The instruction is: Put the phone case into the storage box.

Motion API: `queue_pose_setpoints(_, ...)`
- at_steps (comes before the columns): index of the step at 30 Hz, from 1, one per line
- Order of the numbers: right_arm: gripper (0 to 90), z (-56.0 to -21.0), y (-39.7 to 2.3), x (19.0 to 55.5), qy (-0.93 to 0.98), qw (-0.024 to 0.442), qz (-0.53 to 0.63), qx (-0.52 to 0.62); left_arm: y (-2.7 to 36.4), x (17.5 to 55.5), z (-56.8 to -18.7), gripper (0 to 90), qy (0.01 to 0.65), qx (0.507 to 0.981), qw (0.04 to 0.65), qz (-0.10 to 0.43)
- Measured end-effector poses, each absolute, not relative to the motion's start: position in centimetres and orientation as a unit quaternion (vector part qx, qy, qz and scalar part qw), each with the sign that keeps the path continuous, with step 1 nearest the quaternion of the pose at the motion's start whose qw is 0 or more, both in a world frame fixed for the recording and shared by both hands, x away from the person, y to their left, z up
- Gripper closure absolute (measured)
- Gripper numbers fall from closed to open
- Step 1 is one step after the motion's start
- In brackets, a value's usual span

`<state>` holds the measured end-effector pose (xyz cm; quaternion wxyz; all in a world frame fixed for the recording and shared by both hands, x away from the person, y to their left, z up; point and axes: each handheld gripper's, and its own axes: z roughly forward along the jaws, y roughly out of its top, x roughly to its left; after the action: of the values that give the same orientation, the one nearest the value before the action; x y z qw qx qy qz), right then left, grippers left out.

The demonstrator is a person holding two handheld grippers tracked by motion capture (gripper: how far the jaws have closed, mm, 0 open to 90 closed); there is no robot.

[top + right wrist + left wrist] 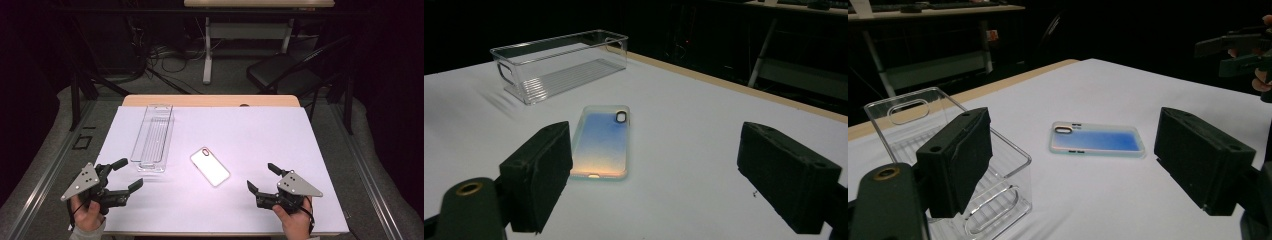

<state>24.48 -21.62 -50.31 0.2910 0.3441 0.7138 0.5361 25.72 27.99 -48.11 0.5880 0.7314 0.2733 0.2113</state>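
Note:
A phone case (210,166) with a camera cutout lies flat near the middle of the white table cover (250,135); it looks blue in the left gripper view (1098,139) and blue fading to pale in the right gripper view (602,143). A clear plastic bin (153,137) stands left of it, long and empty (948,150) (561,65). My left gripper (127,174) is open at the front left, beside the bin's near end. At the front right, my right gripper (262,178) is open too, just short of the case. Nothing sits between either pair of jaws.
The table's wooden far edge (210,100) shows beyond the white cover. Past it stand a dark chair (282,72), a desk frame (207,50) and cables on the floor. My right gripper shows far off in the left gripper view (1238,50).

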Motion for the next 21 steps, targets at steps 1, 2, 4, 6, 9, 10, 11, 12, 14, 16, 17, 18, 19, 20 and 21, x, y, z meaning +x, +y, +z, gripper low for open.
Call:
queue_pose_setpoints(1,13.9,-50.43,-21.61,24.52,0.717,0.287,0.534,0.344,27.97,25.77,-48.03,15.6,0.273,0.732,0.586,0.214)
queue_pose_setpoints(2,13.9,-50.43,-21.61,24.52,0.717,0.287,0.534,0.344,27.97,25.77,-48.03,15.6,0.273,0.732,0.586,0.214)
queue_pose_setpoints(4,13.9,-50.5,-21.57,24.59,0.72,0.289,0.529,0.344,28.04,25.81,-47.98,15.6,0.274,0.731,0.589,0.21)
queue_pose_setpoints(6,13.9,-50.41,-21.48,24.69,0.718,0.292,0.53,0.344,28.1,25.78,-48.02,15.6,0.277,0.729,0.59,0.209)
queue_pose_setpoints(9,13.9,-50.33,-21.34,24.91,0.72,0.291,0.529,0.343,28.19,25.66,-47.98,15.6,0.279,0.731,0.586,0.211)
queue_pose_setpoints(10,13.9,-50.33,-21.34,24.91,0.72,0.291,0.529,0.343,28.19,25.66,-47.98,15.6,0.279,0.731,0.586,0.211)
queue_pose_setpoints(11,13.9,-50.39,-21.28,25.0,0.72,0.29,0.527,0.345,28.23,25.63,-47.96,15.6,0.279,0.732,0.586,0.209)
queue_pose_setpoints(12,13.9,-50.39,-21.28,25.0,0.72,0.29,0.527,0.345,28.26,25.61,-47.97,15.6,0.278,0.732,0.587,0.208)
queue_pose_setpoints(14,13.9,-50.39,-21.18,24.99,0.722,0.289,0.523,0.347,28.3,25.54,-47.95,15.6,0.281,0.731,0.585,0.209)
queue_pose_setpoints(16,13.9,-50.38,-21.18,24.98,0.725,0.288,0.522,0.347,28.33,25.52,-47.95,15.6,0.282,0.731,0.585,0.209)
queue_pose_setpoints(17,13.9,-50.35,-21.21,24.93,0.724,0.287,0.521,0.348,28.33,25.51,-47.94,15.6,0.283,0.731,0.586,0.208)
queue_pose_setpoints(18,13.9,-50.35,-21.21,24.93,0.724,0.287,0.521,0.348,28.32,25.48,-47.94,15.6,0.283,0.731,0.585,0.207)
queue_pose_setpoints(19,13.9,-50.29,-21.27,24.96,0.725,0.284,0.522,0.349,28.31,25.45,-47.91,15.6,0.283,0.732,0.585,0.206)
queue_pose_setpoints(20,13.8,-50.24,-21.3,25.03,0.726,0.28,0.522,0.35,28.29,25.43,-47.88,15.6,0.284,0.732,0.584,0.205)
queue_pose_setpoints(21,13.7,-50.2,-21.29,25.14,0.726,0.274,0.524,0.352,28.22,25.5,-47.74,15.6,0.287,0.735,0.581,0.198)
